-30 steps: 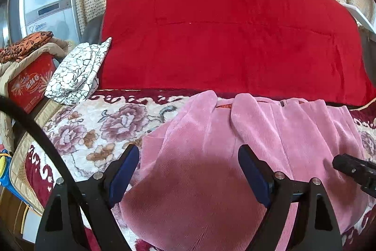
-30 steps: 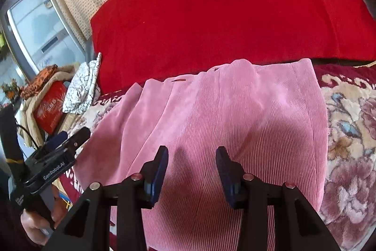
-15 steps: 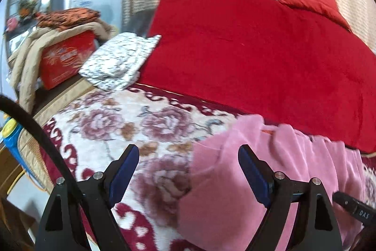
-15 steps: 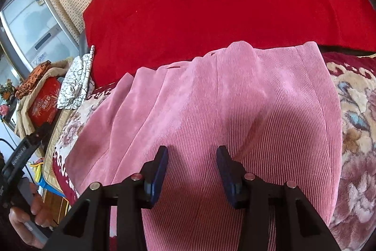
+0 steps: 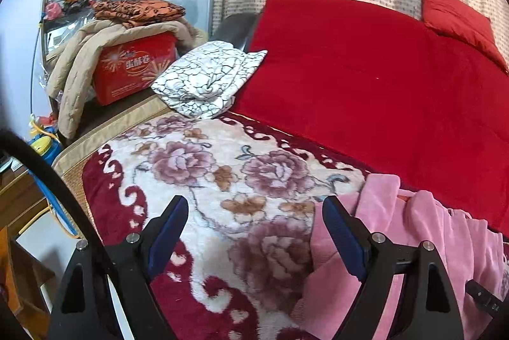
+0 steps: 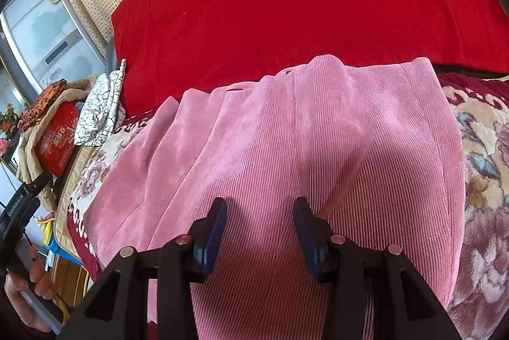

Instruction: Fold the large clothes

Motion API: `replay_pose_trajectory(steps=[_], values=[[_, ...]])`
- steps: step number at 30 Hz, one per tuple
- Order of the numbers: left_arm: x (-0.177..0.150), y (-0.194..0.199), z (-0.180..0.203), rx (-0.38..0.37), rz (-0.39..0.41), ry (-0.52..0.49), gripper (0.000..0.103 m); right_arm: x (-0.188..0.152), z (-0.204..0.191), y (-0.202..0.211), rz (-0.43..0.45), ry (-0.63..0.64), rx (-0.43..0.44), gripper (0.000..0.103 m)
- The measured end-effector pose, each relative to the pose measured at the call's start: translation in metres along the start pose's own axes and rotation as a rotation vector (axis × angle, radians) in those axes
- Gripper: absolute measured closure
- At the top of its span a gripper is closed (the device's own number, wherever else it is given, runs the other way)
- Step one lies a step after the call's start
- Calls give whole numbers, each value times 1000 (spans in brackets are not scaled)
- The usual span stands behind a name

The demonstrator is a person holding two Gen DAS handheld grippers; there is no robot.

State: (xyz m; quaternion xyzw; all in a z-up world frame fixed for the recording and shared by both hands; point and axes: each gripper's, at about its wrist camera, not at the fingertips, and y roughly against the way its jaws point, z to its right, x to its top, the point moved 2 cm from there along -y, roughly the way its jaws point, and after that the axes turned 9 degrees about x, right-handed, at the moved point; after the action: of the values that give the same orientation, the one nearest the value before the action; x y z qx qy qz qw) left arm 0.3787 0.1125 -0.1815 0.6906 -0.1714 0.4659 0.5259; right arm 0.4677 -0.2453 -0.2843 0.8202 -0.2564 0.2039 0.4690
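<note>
Left claw (image 5: 254, 228) gapes wide over the floral blanket (image 5: 222, 174); right claw (image 6: 259, 231), half-open, tilts down above the pink garment (image 6: 318, 149).

Left tool (image 5: 254, 236) gapes wide; right tool (image 6: 259, 230) seemingly half-spread, both empty.

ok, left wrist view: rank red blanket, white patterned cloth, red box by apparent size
1. red blanket
2. and 3. white patterned cloth and red box look alike; the box sits farther back and is partly covered, so unranked.
</note>
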Motion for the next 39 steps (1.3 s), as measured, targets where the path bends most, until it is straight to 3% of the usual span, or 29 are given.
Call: replay_pose_trajectory(steps=[19, 35, 39], values=[[12, 21, -34, 69, 110, 102, 16, 0, -1, -4, -1, 14, -4, 54], [14, 21, -51, 86, 110, 139, 16, 0, -1, -6, -1, 20, -6, 53], [10, 11, -39, 40, 60, 97, 16, 1, 0, -7, -2, 21, -6, 53]])
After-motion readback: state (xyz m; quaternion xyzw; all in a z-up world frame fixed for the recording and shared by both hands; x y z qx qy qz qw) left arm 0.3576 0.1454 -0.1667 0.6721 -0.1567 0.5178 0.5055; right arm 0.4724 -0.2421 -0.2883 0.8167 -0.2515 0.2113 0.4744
